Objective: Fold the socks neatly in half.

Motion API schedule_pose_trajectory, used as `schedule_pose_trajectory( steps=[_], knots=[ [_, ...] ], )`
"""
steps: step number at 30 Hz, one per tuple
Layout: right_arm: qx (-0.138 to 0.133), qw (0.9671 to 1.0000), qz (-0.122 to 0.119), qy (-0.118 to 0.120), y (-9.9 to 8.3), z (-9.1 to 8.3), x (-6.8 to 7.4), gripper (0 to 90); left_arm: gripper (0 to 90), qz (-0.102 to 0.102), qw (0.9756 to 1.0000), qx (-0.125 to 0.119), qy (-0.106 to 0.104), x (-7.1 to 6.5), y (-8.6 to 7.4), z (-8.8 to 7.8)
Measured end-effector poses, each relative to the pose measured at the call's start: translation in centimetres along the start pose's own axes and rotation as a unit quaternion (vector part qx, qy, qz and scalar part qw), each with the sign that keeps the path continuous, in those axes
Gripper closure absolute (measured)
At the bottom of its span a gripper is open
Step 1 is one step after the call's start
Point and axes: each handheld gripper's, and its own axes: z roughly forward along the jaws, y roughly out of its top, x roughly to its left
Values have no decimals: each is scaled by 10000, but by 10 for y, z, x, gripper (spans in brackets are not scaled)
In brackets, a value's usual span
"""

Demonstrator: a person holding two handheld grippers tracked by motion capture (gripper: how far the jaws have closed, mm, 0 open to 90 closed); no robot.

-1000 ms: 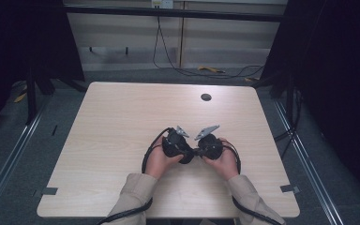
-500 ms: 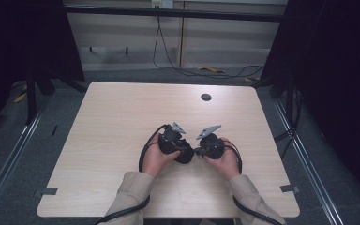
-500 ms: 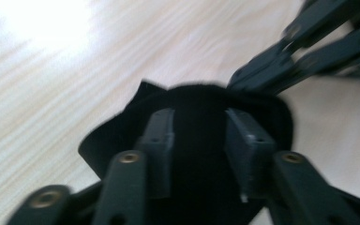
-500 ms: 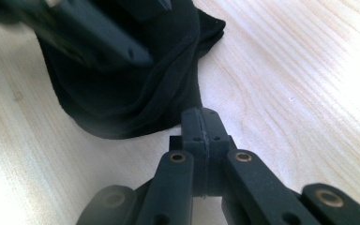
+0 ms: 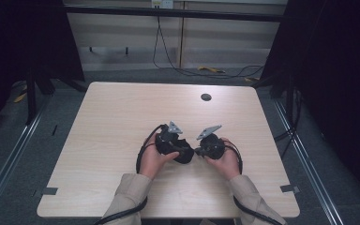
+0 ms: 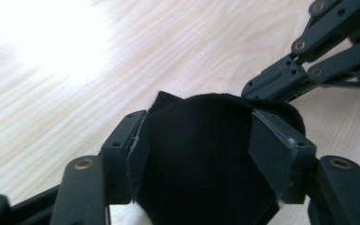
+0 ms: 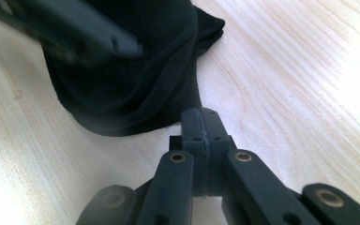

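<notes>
We've got a black cloth [image 5: 183, 154], sock-like, bunched at lower centre of the high view on the wooden table [image 5: 112, 117], sitting between the two tools.

Left gripper [image 6: 194, 133]: jaws apart with the cloth stretched across the gap, fabric wrapped over both pads [image 6: 274, 140]. They've just been opening, cloth between them all the while. We read this as spreading the fabric from inside, though we can't tell for sure whether it's a tube opening or just a fold.

Right gripper [image 7: 201, 124]: jaws together, pinching an edge of the cloth at centre of its own view; nothing visible between the pads but a thin seam of fabric, if that.

Risks from here:
- Right pinch looks shallow. Any more spread from the left could tug the edge out of it.
- Fabric on the left pads is held by tension only. Ease off and it slides off, collapsing the bundle.
- Dark cloth on dark jaws, so a slipped layer is hard to spot.

Versus the earlier high view: the two tools sat tight together then; now they're slightly further apart, grey plates splayed outward. The small dark disc [image 5: 206, 97] at upper right of the table hasn't moved.
</notes>
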Motion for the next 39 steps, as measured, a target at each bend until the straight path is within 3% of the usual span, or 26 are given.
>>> schedule_pose_trajectory(
  steps=[7,9,11,15,21,30,39],
  knots=[
    [0,10000,-4,-17,2,-2,0,900,380,-35,9998,112,-130,3,-10,2],
    [-23,10000,4,-4,2,-2,1,900,376,-66,9999,118,-100,4,-12,5],
    [-33,10000,-36,3,2,-3,0,900,381,46,9997,258,6,5,-14,6],
    [-24,10000,25,13,1,-5,-1,900,383,-59,9995,310,80,10,-19,5],
    [-37,10000,20,3,0,-7,-2,900,325,-329,9993,182,84,18,-23,-3],
    [-97,9999,50,87,0,-8,-2,900,292,-417,9991,-53,-112,24,-23,-20],
    [-164,9998,75,87,-2,-14,0,900,210,-589,9979,-98,-241,30,-24,-33]
  ],
)
